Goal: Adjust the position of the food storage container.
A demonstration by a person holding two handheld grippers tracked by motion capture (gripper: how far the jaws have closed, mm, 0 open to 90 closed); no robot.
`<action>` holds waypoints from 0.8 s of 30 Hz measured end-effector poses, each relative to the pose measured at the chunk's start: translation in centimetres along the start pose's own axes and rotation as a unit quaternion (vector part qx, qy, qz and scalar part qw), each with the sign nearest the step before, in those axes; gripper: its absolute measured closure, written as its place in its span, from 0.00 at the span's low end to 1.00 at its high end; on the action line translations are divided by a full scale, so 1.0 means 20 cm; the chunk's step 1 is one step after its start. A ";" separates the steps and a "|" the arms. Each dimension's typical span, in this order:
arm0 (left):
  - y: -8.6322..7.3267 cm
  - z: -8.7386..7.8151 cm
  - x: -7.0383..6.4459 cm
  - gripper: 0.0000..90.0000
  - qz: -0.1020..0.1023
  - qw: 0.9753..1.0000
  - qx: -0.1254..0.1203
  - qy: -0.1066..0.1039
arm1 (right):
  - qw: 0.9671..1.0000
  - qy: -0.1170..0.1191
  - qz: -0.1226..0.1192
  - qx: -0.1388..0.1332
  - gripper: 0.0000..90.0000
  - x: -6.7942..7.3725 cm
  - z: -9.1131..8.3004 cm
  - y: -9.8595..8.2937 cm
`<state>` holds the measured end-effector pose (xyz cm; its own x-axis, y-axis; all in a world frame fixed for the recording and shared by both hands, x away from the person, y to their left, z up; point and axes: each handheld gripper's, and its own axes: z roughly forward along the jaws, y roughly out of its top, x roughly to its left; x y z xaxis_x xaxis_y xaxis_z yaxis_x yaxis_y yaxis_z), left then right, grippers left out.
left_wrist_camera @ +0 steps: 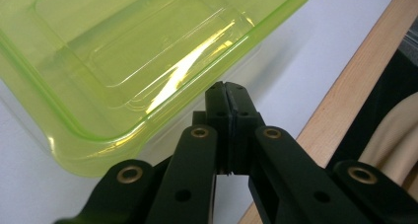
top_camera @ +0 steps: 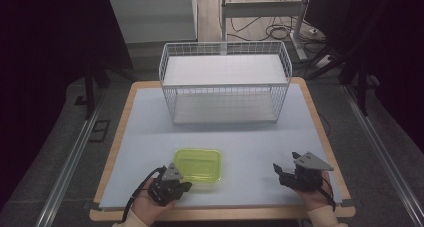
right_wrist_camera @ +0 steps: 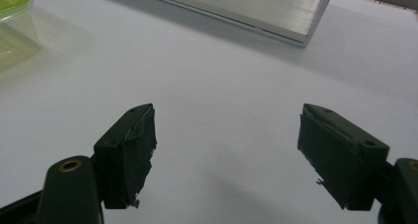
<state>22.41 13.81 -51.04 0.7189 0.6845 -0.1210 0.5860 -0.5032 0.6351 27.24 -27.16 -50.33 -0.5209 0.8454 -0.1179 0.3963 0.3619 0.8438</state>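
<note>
High view shows a translucent lime-green plastic container (top_camera: 198,164), shallow and round-cornered, lying near the table's front edge, left of centre; the left gripper (top_camera: 186,186) sits just beside its near rim, jaws pressed together on nothing; the right gripper (top_camera: 280,170) rests well apart to the right, jaws spread wide; a white wire basket (top_camera: 225,82) stands at the far side on the smooth pale mat (top_camera: 250,137).

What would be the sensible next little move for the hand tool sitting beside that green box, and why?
Probably open the left gripper first. Its jaws are pressed together with nothing between them, just short of the near corner of the green lidded container, so it cannot take hold as it is. The right gripper is open over bare table, well off to the side.
</note>
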 end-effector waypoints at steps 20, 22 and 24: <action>0.02 -0.16 -0.02 1.00 -0.009 0.998 -0.056 -0.028 | 1.000 -0.003 0.002 -0.002 0.25 0.00 -0.01 0.00; 0.02 -0.20 0.02 1.00 -0.027 0.996 -0.078 -0.023 | 1.000 -0.002 0.003 -0.002 0.25 0.00 -0.01 0.00; 0.02 -0.25 0.09 1.00 -0.046 0.995 -0.093 -0.013 | 1.000 -0.002 0.002 -0.002 0.25 0.00 -0.01 0.00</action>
<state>21.98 17.45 -47.25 0.6764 0.7077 -0.2041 0.5729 -0.3315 0.7496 27.14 -27.30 -50.20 -0.5166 0.8483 -0.1166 0.3950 0.3569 0.8465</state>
